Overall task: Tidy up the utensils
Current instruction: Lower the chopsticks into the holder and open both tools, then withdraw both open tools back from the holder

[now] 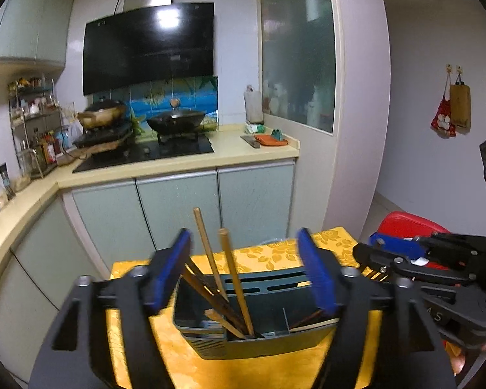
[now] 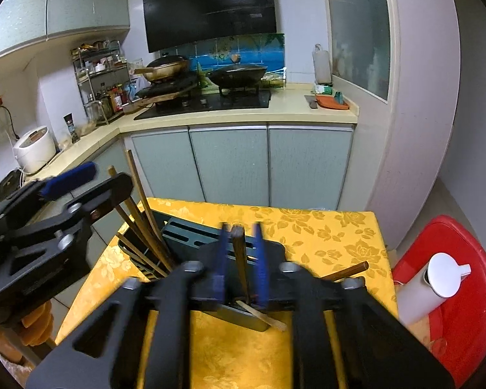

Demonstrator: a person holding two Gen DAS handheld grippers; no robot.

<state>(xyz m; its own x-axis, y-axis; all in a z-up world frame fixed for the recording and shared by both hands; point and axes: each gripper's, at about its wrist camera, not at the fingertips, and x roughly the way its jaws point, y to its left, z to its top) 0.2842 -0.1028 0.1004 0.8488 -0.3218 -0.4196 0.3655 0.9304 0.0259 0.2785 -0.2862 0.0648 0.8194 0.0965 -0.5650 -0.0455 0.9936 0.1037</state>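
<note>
A grey-green utensil holder (image 1: 259,334) stands on the yellow-clothed table (image 1: 210,369). Several wooden chopsticks (image 1: 233,278) lean in its left compartment. My left gripper (image 1: 243,249) is open, its blue pads either side of the holder and above it, empty. In the right wrist view the holder (image 2: 191,236) lies just ahead. My right gripper (image 2: 241,243) is nearly shut with a dark wooden chopstick (image 2: 240,259) upright between its pads over the holder. More chopsticks (image 2: 145,227) lean at the holder's left. Another chopstick (image 2: 346,272) lies on the table at the right.
A red stool (image 2: 463,291) with a white cylinder (image 2: 427,288) stands right of the table. Behind is a kitchen counter (image 2: 236,116) with a stove and woks. My left gripper's body (image 2: 48,227) is at the left of the right wrist view.
</note>
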